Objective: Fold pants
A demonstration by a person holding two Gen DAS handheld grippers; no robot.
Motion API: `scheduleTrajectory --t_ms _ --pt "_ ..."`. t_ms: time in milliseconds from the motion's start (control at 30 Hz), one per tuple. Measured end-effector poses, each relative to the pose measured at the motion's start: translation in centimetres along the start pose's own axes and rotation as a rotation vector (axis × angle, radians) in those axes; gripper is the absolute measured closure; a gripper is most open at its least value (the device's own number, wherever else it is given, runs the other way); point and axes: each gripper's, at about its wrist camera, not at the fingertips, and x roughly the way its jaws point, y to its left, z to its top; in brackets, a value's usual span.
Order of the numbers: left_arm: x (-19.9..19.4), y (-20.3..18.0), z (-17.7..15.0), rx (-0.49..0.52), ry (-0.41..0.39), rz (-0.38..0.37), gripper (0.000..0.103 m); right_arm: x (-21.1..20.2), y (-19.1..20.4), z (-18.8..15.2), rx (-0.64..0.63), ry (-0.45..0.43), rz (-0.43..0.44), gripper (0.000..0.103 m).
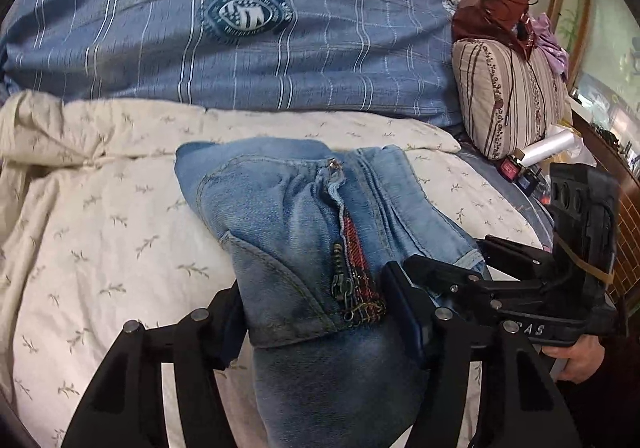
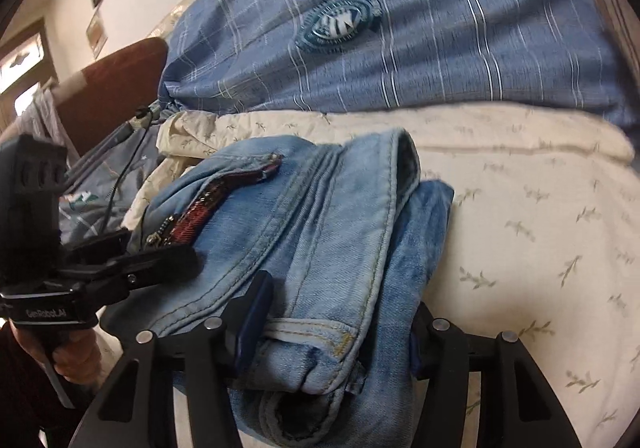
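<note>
Lying folded on the leaf-print bed sheet (image 1: 100,216), light-blue jeans (image 1: 304,208) with the zipper (image 1: 340,276) up. Gripped between the fingers of both tongs: left tongs (image 1: 320,328) clamped on the near end, right tongs (image 2: 332,336) closed on the same bundle, just beside.

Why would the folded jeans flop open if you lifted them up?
The jeans are probably floppy: soft layers sag between the left gripper fingers. Likely heavyish, stacked thick in the right gripper. Unlikely to slip on the cream sheet.
</note>
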Motion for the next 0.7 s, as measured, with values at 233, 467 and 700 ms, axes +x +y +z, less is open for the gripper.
scheduleTrajectory --t_ms 233,467,700 --pt "0.0 -1.4 1.1 0.087 -0.074 0.033 0.039 -0.6 0.6 1.2 -0.053 -0.083 -0.059 0.045" --pt "4.1 0.0 1.4 0.028 0.081 0.113 0.033 1.7 -0.5 1.6 -0.001 -0.005 -0.102 0.045" --pt "4.0 0.6 1.3 -0.007 0.084 0.136 0.022 1.8 -2.6 0.9 0.15 0.045 -0.05 0.036"
